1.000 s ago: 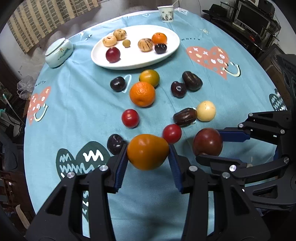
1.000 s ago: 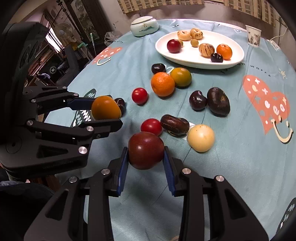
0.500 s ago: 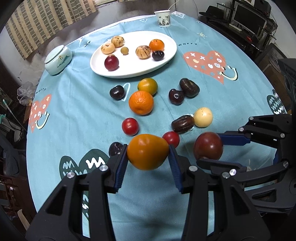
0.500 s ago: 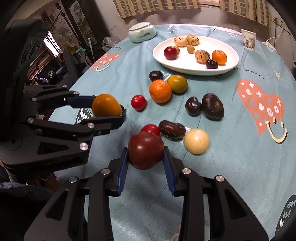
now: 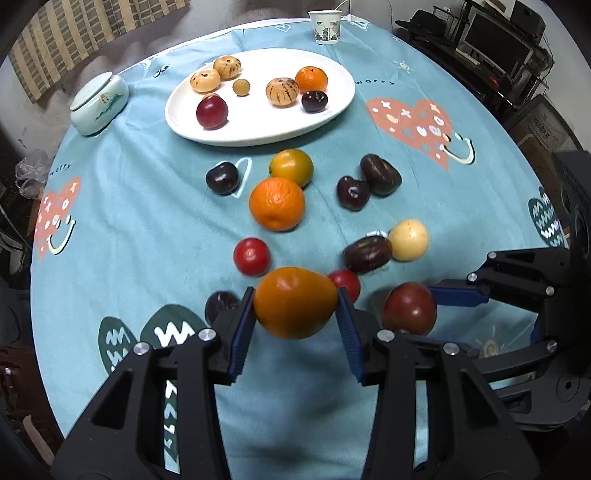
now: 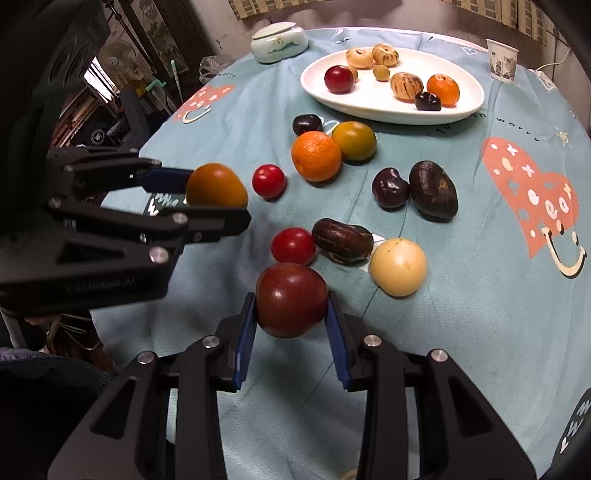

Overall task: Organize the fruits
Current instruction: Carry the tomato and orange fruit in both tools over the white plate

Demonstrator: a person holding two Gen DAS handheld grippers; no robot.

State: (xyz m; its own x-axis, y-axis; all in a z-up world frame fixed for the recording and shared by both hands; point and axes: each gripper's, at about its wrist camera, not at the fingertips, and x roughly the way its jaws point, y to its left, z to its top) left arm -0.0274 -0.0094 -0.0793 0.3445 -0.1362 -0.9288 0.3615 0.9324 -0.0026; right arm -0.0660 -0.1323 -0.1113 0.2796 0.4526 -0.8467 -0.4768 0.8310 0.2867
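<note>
My left gripper (image 5: 295, 306) is shut on an orange pear-shaped fruit (image 5: 293, 302), held above the near part of the table; it also shows in the right wrist view (image 6: 216, 184). My right gripper (image 6: 291, 306) is shut on a dark red plum (image 6: 291, 299), also seen in the left wrist view (image 5: 410, 308). A white oval plate (image 5: 258, 129) at the far side holds several fruits. Loose on the blue cloth lie an orange (image 5: 277, 203), a yellow-green citrus (image 5: 291, 167), two red tomatoes (image 5: 252, 256), dark fruits (image 5: 380, 174) and a pale yellow fruit (image 5: 408, 240).
A pale green lidded jar (image 5: 99, 103) stands at the far left, and a paper cup (image 5: 325, 26) behind the plate. The round table's edge curves close on both sides. Dark furniture and clutter surround the table.
Both grippers, still holding their fruits, have moved forward towards the plate after pulling back a little; the loose fruits have not moved.
</note>
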